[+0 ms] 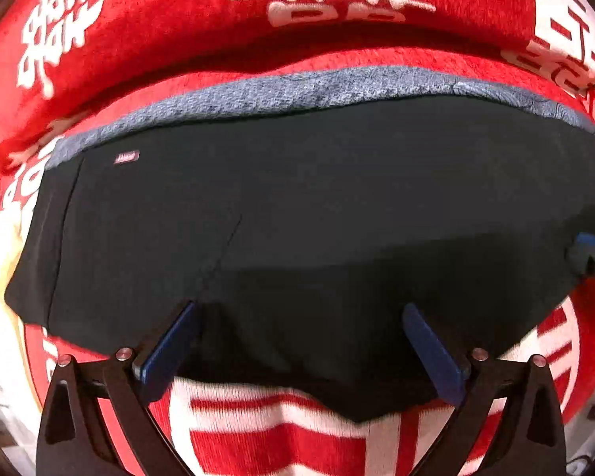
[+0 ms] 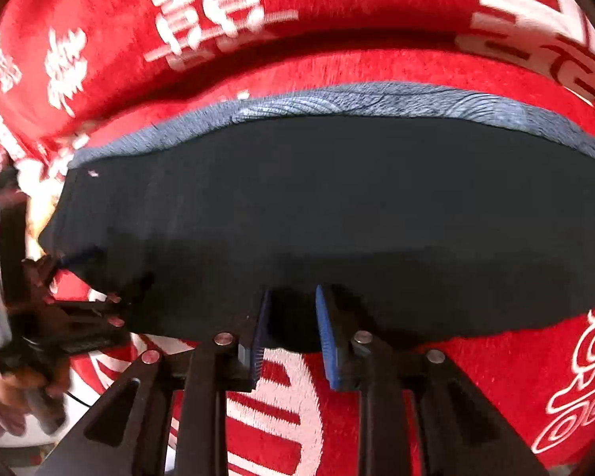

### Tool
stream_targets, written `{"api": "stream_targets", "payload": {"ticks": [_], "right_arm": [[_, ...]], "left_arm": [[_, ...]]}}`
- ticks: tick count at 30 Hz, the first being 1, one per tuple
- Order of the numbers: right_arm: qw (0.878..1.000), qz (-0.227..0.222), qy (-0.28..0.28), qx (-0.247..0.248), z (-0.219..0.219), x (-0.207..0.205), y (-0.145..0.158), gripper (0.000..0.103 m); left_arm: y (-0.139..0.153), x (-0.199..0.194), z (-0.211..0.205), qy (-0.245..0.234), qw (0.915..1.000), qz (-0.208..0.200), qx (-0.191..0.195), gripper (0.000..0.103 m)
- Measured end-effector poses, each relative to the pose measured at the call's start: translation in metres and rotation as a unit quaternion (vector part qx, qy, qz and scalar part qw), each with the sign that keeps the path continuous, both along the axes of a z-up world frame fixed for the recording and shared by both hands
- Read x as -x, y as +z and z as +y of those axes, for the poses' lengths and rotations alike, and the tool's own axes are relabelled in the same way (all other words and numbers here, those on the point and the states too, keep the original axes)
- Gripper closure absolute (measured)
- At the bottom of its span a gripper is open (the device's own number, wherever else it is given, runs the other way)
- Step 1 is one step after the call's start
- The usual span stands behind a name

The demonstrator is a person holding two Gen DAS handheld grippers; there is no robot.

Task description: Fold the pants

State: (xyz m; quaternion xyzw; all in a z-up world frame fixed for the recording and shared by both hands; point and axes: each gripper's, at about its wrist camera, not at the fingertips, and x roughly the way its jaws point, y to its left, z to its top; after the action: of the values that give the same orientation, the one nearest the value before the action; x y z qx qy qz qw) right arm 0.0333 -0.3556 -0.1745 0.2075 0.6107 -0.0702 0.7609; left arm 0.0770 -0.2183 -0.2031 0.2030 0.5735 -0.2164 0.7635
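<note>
The left hand-held gripper hangs steeply downward over the near edge of the folded black pants, its blue-padded fingers spread wide, one on each side of a bulge of cloth, with nothing pinched. The right hand-held gripper stands over the same near edge further right, jaws narrow with a clear gap between the ridged blue pads; dark cloth shows in the gap, but whether the pads press it I cannot tell.

Largest is the red plush blanket with white woven characters, a fuzzy pile covering the whole surface. On it lie the pants, a smooth, matte black slab with its long axis running left to right. Along the far side a band of grey-blue fleecy lining shows, crinkled and nubbly. A seam line runs diagonally over the left part. Smallest, a little pink label sits near the far left corner.
</note>
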Motion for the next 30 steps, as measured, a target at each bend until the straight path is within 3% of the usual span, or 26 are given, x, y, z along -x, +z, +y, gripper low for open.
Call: {"api": "stream_targets", "payload": {"ticks": [5, 10, 14, 15, 17, 18, 30], "right_arm": [[1.000, -0.011, 0.003, 0.018, 0.005, 0.003, 0.003, 0.077], [1.000, 0.012, -0.015, -0.017, 0.004, 0.012, -0.001, 0.077], [0.999, 0.024, -0.034, -0.024, -0.006, 0.042, 0.007, 0.076], [0.998, 0.021, -0.042, -0.028, -0.010, 0.047, 0.010, 0.073], [0.997, 0.022, -0.061, -0.036, -0.020, 0.056, 0.015, 0.052], [0.996, 0.024, -0.072, -0.038, -0.025, 0.061, 0.017, 0.050], [0.987, 0.052, -0.142, -0.052, -0.076, 0.098, 0.017, 0.043]], "left_arm": [[0.006, -0.001, 0.004, 0.030, 0.9992, 0.018, -0.020, 0.000], [0.011, 0.002, -0.002, 0.043, 0.9978, 0.022, -0.045, 0.000], [0.019, 0.003, -0.007, 0.053, 0.9968, 0.033, -0.050, 0.000], [0.021, 0.004, -0.009, 0.050, 0.9968, 0.032, -0.053, 0.000], [0.026, 0.010, -0.019, 0.039, 0.9969, 0.030, -0.062, 0.000], [0.026, 0.011, -0.022, 0.035, 0.9969, 0.030, -0.063, 0.000], [0.038, 0.030, -0.079, -0.003, 0.9973, 0.041, -0.061, 0.000]]}}
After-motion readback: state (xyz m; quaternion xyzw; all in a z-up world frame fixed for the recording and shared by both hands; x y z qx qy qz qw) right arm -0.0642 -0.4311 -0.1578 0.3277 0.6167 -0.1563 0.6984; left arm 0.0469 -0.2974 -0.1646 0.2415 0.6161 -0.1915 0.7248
